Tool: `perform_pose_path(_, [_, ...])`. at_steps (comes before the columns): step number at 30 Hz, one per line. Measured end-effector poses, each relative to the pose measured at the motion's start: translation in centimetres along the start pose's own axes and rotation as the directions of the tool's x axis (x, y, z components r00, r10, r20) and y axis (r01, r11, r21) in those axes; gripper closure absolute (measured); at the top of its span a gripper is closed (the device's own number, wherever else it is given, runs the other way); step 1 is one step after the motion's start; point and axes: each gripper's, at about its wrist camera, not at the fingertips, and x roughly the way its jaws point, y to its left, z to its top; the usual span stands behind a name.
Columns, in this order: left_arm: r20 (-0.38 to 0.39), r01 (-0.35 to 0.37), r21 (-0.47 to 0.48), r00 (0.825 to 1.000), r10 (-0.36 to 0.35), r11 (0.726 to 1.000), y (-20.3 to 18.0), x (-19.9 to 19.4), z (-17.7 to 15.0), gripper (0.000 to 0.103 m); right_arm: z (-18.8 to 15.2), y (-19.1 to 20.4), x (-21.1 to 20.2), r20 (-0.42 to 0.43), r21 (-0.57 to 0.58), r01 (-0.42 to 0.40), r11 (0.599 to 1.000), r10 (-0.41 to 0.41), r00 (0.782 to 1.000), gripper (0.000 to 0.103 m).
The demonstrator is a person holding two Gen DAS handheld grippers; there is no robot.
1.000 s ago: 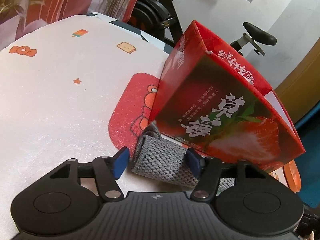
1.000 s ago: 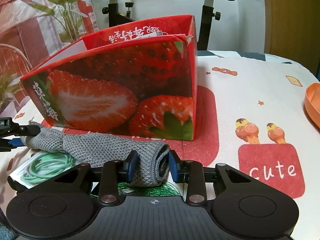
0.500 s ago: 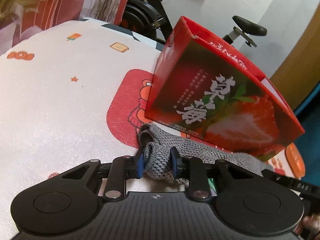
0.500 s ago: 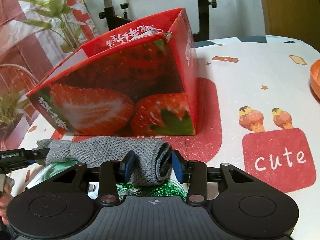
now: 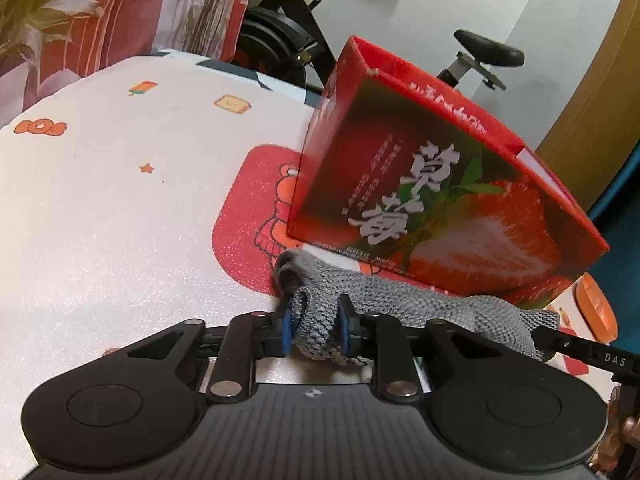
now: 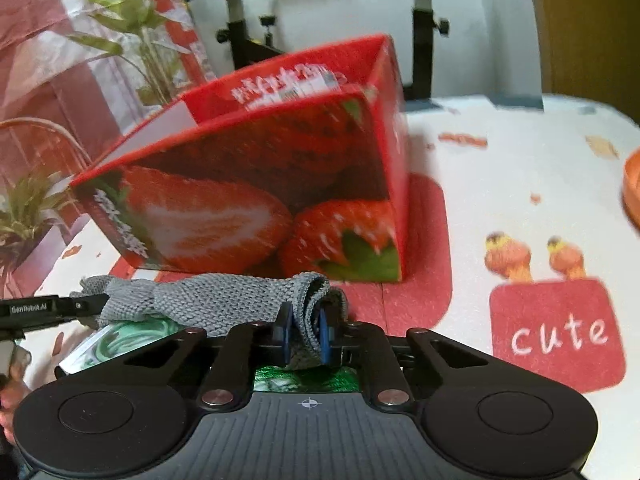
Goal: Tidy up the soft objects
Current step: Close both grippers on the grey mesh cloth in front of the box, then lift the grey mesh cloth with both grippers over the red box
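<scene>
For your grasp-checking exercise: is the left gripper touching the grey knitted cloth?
Touching. In the left wrist view the left gripper has both blue pads pressed into a bunched end of the grey knitted cloth, with no gap.

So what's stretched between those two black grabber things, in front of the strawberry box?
A grey knitted cloth. The right gripper pinches one end and the left gripper the other; both wrist views show it spanning between them.

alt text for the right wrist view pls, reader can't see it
The right claw is shut on one end of a grey knit cloth, and the left claw holds the other end at the left edge. Just behind the cloth an open red strawberry box stands on a cartoon-print tablecloth; green packets lie under the cloth.
</scene>
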Motion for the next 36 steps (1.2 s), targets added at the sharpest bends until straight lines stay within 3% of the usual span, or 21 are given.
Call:
perform_pose_path(11, [0.11, 0.011, 0.012, 0.994, -0.012, 1.0, -0.9, -4.5, 1.6, 0.085, 2.1, 2.0, -4.3, 0.136, -0.082, -0.062, 0.995, 0.073, 0.988, 0.092])
perform_pose_path(21, [0.233, 0.043, 0.073, 0.971, -0.059, 0.996, -3.0, -8.4, 3.9, 0.085, 4.9, 4.5, -8.1, 0.237, -0.164, -0.119, 0.979, 0.156, 0.959, 0.092])
perform_pose_path(30, [0.279, 0.1, 0.113, 0.952, -0.128, 0.989, -4.3, -10.5, 5.6, 0.086, 7.8, 5.4, -10.2, 0.292, -0.209, -0.12, 0.97, 0.179, 0.939, 0.092])
perform_pose_path(36, [0.304, 0.101, 0.153, 0.942, -0.144, 0.983, -5.3, -10.6, 7.1, 0.086, 10.2, 5.4, -10.2, 0.306, -0.222, -0.09, 0.971, 0.158, 0.939, 0.093])
